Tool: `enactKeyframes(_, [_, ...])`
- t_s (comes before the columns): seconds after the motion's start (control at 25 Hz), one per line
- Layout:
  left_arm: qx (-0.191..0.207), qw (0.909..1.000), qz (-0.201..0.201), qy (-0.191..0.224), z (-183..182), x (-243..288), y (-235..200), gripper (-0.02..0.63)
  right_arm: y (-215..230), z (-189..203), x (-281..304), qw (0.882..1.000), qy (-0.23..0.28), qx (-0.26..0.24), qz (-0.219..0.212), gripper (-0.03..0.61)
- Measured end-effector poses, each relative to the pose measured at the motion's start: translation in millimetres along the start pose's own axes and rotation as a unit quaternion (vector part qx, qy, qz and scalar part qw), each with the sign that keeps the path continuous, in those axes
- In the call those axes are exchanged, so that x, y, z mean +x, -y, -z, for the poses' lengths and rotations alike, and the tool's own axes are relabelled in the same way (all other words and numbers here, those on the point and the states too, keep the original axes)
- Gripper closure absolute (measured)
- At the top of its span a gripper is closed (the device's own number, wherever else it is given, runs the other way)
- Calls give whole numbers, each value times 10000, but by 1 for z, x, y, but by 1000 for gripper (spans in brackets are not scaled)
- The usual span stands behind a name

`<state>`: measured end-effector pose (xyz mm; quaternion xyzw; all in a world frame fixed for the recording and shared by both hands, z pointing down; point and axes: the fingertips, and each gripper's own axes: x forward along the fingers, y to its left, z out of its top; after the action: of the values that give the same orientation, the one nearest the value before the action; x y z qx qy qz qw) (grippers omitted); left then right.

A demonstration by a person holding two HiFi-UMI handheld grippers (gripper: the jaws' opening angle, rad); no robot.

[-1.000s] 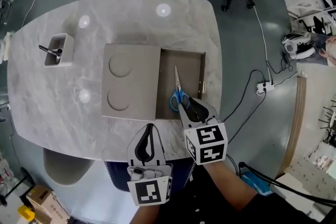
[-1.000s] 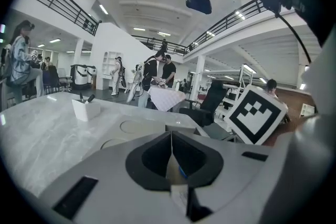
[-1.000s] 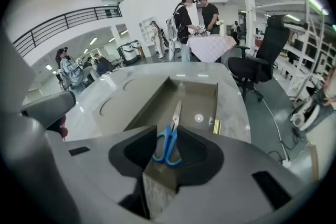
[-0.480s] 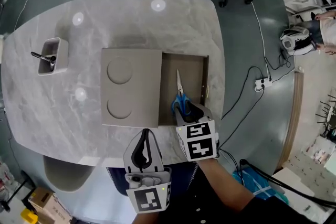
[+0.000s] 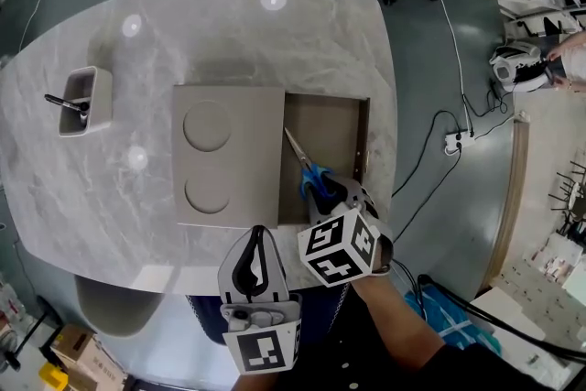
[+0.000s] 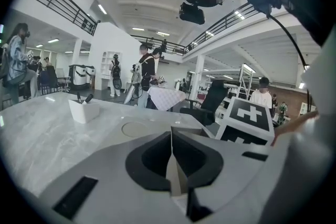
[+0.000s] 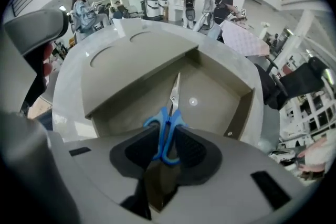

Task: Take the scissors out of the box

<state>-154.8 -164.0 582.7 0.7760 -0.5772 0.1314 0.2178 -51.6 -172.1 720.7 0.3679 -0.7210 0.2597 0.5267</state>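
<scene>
- Swung since a second ago: the scissors [image 5: 301, 161] pointed their blades at 12 o'clock in the head view and now point them at about 11 o'clock, with the blue handles at the 5 o'clock end.
- Over the same second the right gripper [image 5: 326, 190] has rolled, so its marker cube shows a different face.
- Its claw is closing, and the right gripper view shows the blue handles of the scissors [image 7: 167, 131] between the two dark pads, which press on them from both sides.
- The scissors are in the open compartment of the box [image 5: 364, 144], near its 6 o'clock wall, blades over the floor of the box.
- The lid [image 5: 229, 156] with two round recesses lies slid to 9 o'clock and covers the rest of the box.
- The left gripper [image 5: 258, 238] hangs at 7 o'clock of the right one, over the near edge of the table [image 5: 110, 188]; the left gripper view shows its claw [image 6: 171, 150] pressed together with nothing in it.
- A white holder [image 5: 81, 103] with a dark tool in it stands at 9 o'clock of the lid, well apart from it.
</scene>
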Motion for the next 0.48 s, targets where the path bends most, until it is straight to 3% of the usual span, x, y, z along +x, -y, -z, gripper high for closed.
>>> enactKeyframes(0.12, [66, 9998, 1, 173, -4, 5, -2, 597, -2, -1, 2, 9999, 7, -134, -69, 485])
enactKeyframes(0.48, [-42, 9998, 16, -167, 9, 11, 5, 597, -4, 0, 3, 9994, 18, -288, -184, 497])
